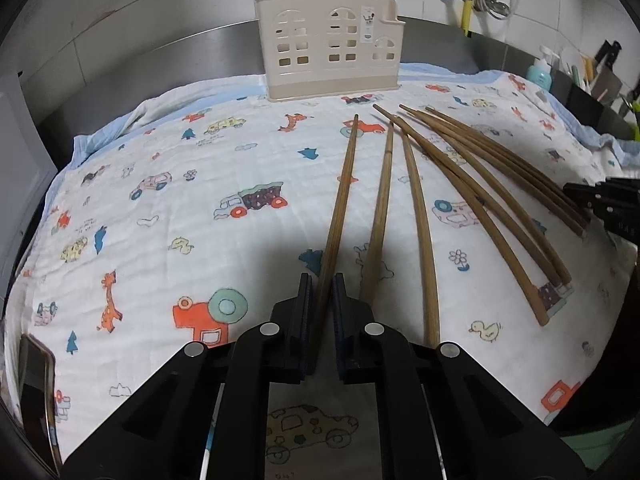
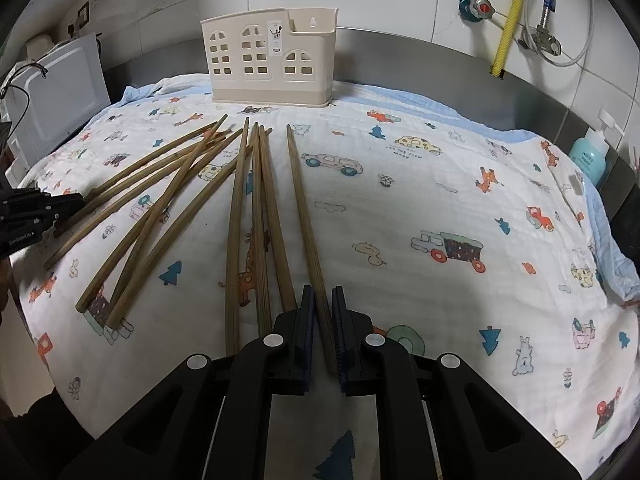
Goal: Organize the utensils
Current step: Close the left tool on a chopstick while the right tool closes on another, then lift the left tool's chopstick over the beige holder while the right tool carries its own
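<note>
left gripper (jaws closed) around chopstick

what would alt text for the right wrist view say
The right gripper is shut on the near end of one wooden chopstick, the rightmost of a loose spread of chopsticks on a cartoon-print cloth. A beige house-shaped utensil holder stands upright at the cloth's far edge, against a tiled wall.

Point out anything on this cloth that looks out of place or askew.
The chopsticks lie fanned and crossing on the printed cloth, outside the beige holder, which looks empty. Nothing looks spilled or broken.
</note>
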A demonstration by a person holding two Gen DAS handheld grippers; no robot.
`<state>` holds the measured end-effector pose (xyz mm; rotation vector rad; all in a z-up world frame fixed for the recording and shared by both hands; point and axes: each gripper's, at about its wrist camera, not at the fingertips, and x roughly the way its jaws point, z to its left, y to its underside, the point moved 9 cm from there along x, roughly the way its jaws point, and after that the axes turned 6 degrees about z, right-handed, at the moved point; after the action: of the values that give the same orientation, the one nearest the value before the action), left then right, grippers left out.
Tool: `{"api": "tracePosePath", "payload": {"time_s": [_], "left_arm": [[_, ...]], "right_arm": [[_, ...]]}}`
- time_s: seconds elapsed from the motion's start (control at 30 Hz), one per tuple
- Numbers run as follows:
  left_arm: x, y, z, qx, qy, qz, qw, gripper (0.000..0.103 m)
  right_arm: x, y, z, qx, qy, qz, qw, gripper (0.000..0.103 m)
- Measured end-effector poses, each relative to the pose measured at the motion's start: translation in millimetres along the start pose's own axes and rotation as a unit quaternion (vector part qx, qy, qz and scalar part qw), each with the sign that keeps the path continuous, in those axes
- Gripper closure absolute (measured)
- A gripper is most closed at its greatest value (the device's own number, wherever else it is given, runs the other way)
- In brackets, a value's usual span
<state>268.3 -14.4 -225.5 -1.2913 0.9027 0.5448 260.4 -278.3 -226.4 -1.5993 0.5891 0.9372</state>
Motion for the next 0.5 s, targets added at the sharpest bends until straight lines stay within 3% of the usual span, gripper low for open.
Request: {"api": "tracePosePath", "payload": {"time_s": [0.23, 0.5], "left_arm": [[-18.1, -7.9, -4.5, -0.002, 0.012, -0.023, 0.9997, 0.097], [-60.6, -33.2, 2.3, -0.012, 0.032, -0.071, 0.9969, 0.098]], "right_arm": [[-18.4, -3.7, 4.0, 0.009, 0.005, -0.012, 1.000, 0.097], [-76.4, -34.5, 6.4, 0.012, 0.025, -0.078, 0.997, 0.097]]}}
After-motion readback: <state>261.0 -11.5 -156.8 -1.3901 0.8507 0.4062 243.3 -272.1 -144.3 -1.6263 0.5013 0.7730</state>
